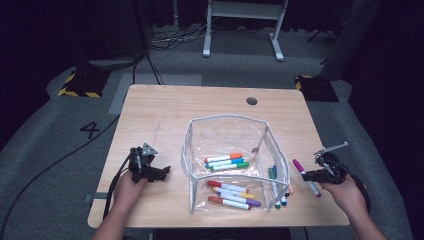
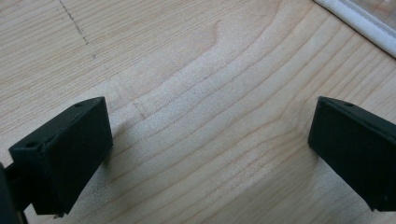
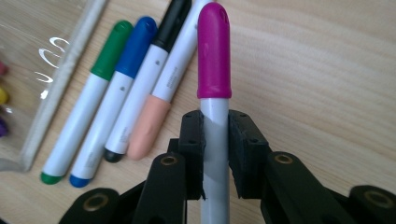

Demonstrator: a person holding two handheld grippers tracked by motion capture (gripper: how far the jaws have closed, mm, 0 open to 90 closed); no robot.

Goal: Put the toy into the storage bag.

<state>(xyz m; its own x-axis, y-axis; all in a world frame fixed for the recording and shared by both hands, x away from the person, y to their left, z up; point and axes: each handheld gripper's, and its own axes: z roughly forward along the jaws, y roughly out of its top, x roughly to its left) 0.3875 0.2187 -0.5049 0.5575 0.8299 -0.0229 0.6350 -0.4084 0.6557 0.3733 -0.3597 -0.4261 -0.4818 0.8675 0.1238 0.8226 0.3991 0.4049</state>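
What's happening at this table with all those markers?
A person is working with a hand-held gripper in each hand. The right gripper is clamped on a magenta-capped marker, beside a few more markers lying on the table. A clear plastic case stands open in the middle with several markers already inside. The left gripper rests open over bare wood, holding nothing.

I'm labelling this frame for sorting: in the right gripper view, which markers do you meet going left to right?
Green marker → blue marker → black marker → peach marker → magenta marker, clamped in the right gripper.
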